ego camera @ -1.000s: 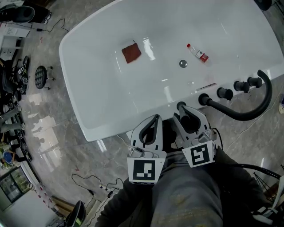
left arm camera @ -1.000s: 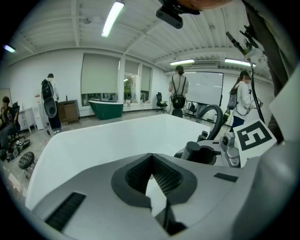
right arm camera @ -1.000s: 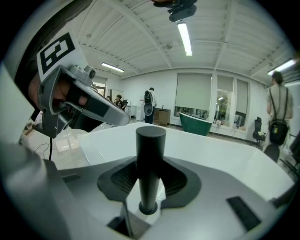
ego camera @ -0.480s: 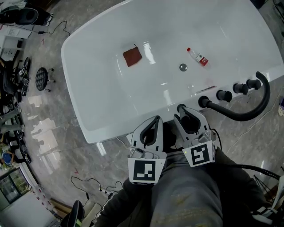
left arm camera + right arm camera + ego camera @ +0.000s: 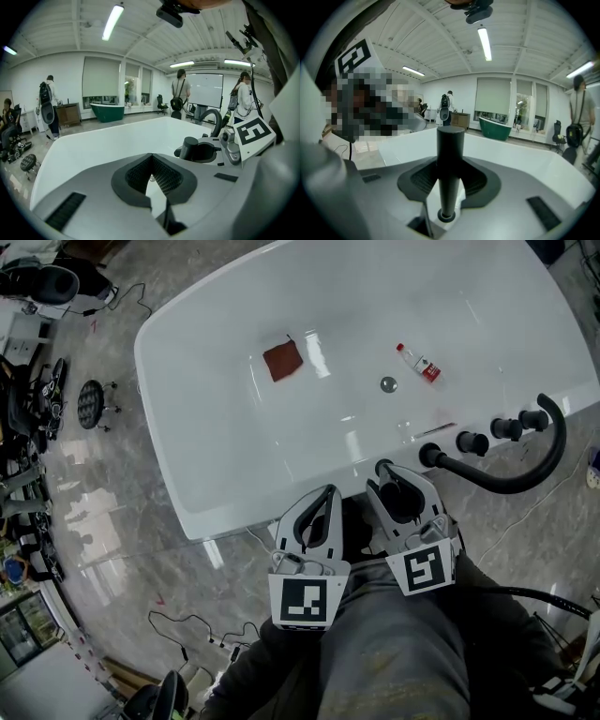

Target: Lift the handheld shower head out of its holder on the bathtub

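The white oval bathtub (image 5: pixel 225 446) lies below me. My left hand-held gripper (image 5: pixel 328 495) waits at its near rim with jaws closed on nothing, since I judge this lift needs one hand. Just beside it, my right hand-held gripper (image 5: pixel 401 486) has its jaws partly apart, pressed from both sides on the black cylindrical handheld shower head (image 5: pixel 450 154). The head stands upright in its black ring holder (image 5: pixel 446 215), so a straight upward pull should free it.

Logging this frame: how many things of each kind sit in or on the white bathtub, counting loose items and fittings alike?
Red-brown square cloth: 1
Small clear plastic bottle with red label: 1
Round metal drain: 1
Black round knobs: 3
Black curved spout: 1
Black cylindrical shower handle: 1
Total: 8
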### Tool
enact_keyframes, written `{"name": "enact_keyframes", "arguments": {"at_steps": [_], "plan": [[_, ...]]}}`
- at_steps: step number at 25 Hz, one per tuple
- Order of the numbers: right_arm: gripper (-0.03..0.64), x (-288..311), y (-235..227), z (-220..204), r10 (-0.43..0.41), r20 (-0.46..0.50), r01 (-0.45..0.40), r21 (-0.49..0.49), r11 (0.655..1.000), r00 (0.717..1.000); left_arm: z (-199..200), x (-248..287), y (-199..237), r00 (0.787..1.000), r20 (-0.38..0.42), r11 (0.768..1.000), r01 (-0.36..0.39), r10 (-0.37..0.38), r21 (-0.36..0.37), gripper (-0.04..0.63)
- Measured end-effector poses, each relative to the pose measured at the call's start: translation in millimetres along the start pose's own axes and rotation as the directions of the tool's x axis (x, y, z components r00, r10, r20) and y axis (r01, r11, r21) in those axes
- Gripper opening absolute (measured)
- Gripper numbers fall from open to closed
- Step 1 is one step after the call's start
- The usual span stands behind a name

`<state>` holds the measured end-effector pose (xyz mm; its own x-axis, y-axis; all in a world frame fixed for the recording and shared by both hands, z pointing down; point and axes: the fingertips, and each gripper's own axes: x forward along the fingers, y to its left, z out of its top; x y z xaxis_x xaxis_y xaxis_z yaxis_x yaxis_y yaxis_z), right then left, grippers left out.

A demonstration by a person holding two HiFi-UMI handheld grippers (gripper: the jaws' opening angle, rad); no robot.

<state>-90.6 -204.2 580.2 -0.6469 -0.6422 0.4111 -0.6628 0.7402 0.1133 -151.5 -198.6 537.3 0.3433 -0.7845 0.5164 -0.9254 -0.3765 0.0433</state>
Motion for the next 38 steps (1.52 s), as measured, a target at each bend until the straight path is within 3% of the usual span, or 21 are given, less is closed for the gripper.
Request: {"name": "enact_keyframes", "arguments": {"at_steps": [15, 31, 38], "plan": [[0.14, -36, -13, 87, -0.003, 0.024, 0.003, 0.003, 1.0, 1.0, 69, -49, -11, 1.0, 0.014, 1.0, 0.009, -0.009, 0.009, 0.003], [0.14, -52, -24, 123, 0.04, 0.066, -0.044, 0.062, 0.997, 0.997, 110, -64, -13, 0.994, 0.11, 0.999, 0.001, -0.005, 0.04, 0.003], [0.14, -57, -36, 133, 0.048, 0.054, -0.05, 0.039, 0.998, 0.997, 132, -63, -14, 0.988, 0.154, 0.998, 0.002, -0.01, 0.055, 0.003]]}}
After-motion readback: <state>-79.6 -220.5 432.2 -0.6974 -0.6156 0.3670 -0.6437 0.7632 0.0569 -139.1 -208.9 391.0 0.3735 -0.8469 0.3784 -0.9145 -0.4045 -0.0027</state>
